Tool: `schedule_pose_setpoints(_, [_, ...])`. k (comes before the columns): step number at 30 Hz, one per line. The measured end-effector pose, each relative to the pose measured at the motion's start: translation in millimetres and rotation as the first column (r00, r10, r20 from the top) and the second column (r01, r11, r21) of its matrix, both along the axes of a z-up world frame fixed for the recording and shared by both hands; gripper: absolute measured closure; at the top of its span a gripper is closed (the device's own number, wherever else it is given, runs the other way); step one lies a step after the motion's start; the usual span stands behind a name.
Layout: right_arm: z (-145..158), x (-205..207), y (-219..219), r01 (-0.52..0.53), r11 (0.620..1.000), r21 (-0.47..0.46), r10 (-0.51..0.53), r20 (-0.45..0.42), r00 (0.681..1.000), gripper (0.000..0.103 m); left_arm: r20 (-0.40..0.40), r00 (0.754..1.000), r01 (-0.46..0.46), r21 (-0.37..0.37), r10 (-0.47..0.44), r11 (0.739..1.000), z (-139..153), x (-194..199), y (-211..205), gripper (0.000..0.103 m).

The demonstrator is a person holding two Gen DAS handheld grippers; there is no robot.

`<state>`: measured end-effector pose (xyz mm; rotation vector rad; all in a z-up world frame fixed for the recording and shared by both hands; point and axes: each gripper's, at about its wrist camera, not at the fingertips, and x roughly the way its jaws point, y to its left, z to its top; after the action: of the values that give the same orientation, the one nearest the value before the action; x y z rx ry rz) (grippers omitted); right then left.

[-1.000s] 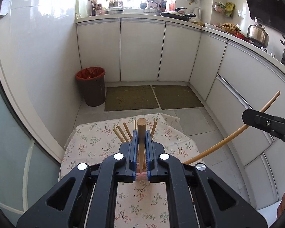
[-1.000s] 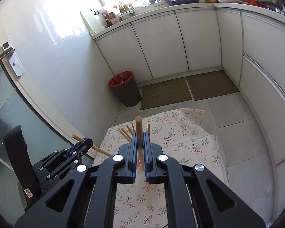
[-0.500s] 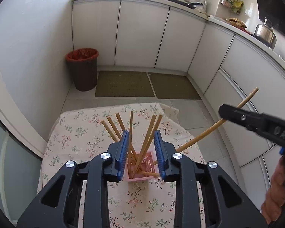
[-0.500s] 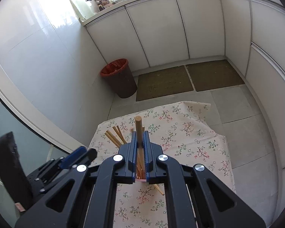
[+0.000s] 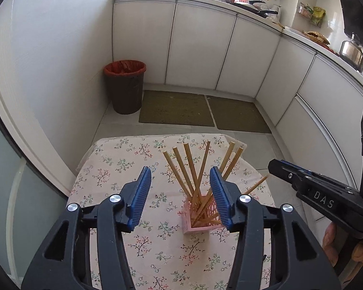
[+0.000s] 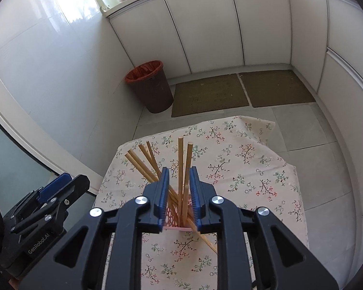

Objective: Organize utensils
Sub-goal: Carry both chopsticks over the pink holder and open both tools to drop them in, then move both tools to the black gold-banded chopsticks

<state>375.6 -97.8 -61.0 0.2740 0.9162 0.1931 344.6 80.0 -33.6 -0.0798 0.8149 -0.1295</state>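
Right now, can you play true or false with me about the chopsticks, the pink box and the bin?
1. The wooden chopsticks stand leaning in a pink holder. True.
2. The pink holder sits on the bare floor. False: it stands on the floral tablecloth.
3. The left gripper is squeezing a chopstick. False: its jaws are wide apart, with nothing pressed between them.
4. A dark trash bin with a red liner stands on the floor by the white cabinets. True.
5. The trash bin lies tipped on its side. False: it stands upright.
6. Two mats lie side by side on the floor. True.
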Motion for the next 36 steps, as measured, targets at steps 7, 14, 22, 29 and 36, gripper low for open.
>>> schedule_pose_setpoints(7, [19.7, -22.5, -11.3, 0.058, 0.998, -0.019, -0.057, 0.039, 0.998, 0.070, 0.003, 1.000, -0.015, -0.024, 0.015, 1.000, 4.4, -13.2, 2.5, 0.044])
schedule_pose_setpoints(14, [26.4, -60.3, -31.8, 0.141, 0.989, -0.045, -0.138, 0.059, 0.989, 0.044, 0.008, 1.000, -0.007, -0.014, 0.007, 1.000, 5.5, -38.8, -5.0, 0.035])
schedule_pose_setpoints(22, [28.4, -104.7, -64.6, 0.248, 0.969, 0.003, -0.247, 0.088, 0.965, 0.014, 0.001, 1.000, 0.015, 0.018, -0.015, 1.000, 0.3, -67.2, -17.8, 0.014])
schedule_pose_setpoints(29, [-6.1, -147.1, -113.1, 0.350, 0.931, 0.108, -0.351, -0.008, 0.936, 0.007, -0.088, 0.995, 0.046, -0.002, -0.046, 0.999, -30.9, -82.1, -30.2, 0.007])
schedule_pose_setpoints(36, [-91.6, -203.6, -170.2, 0.516, 0.856, 0.011, -0.511, -0.123, 0.851, 0.007, -0.236, 0.964, 0.121, -0.013, -0.120, 0.993, -100.0, -94.5, -70.6, 0.007])
